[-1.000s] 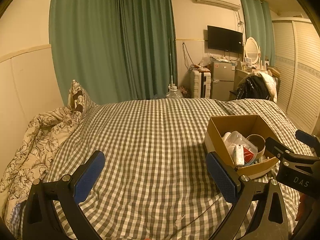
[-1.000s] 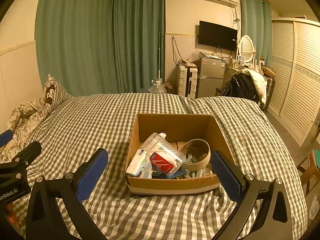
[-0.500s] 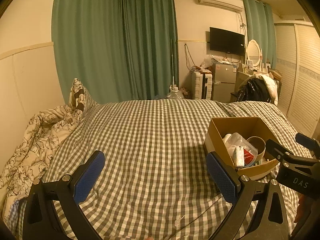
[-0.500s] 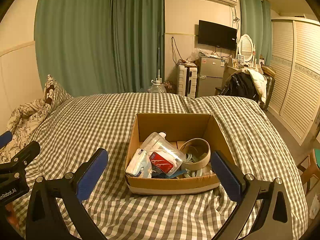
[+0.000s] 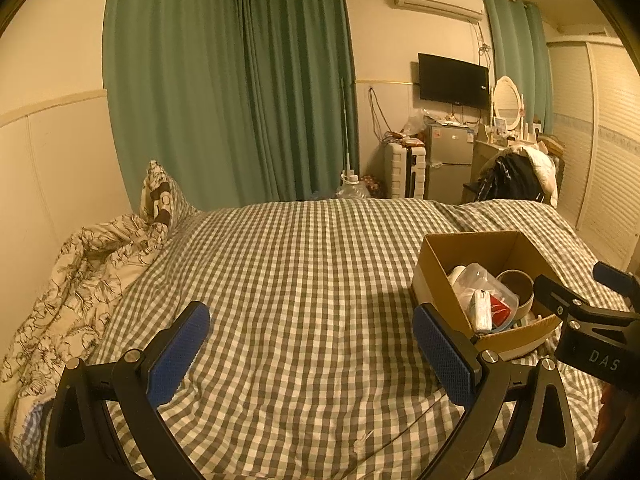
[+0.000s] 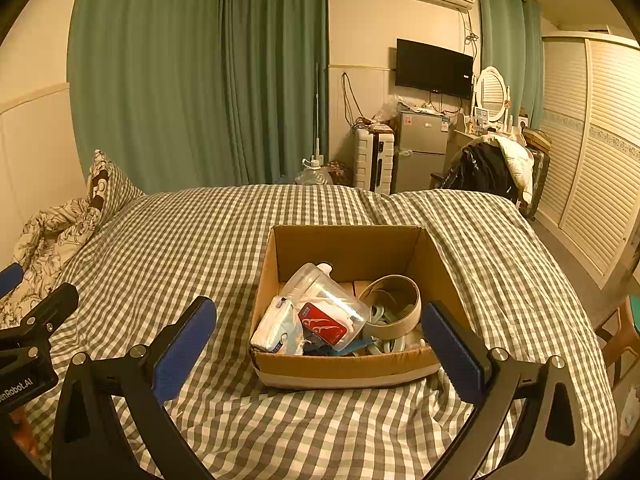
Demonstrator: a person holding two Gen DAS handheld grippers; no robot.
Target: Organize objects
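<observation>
An open cardboard box (image 6: 348, 244) sits on the checked bed (image 6: 200, 240). It holds a clear plastic jar with a red label (image 6: 328, 304), a white tissue pack (image 6: 276, 328), a tape roll (image 6: 394, 308) and other small items. My right gripper (image 6: 318, 348) is open and empty, just in front of the box. My left gripper (image 5: 310, 354) is open and empty over bare bedspread, with the box (image 5: 472, 248) to its right. The right gripper's body (image 5: 592, 332) shows at the right edge of the left wrist view.
A crumpled floral duvet (image 5: 80, 272) and a pillow (image 5: 160, 196) lie at the bed's left. Beyond the bed stand green curtains (image 6: 200, 80), a suitcase (image 6: 372, 160), a small fridge (image 6: 420, 148) and a chair with clothes (image 6: 488, 168). Louvred wardrobe doors (image 6: 592, 140) line the right.
The left wrist view has tilted slightly upward and back; the box sits a touch lower in it. The right gripper and box contents have not moved.
</observation>
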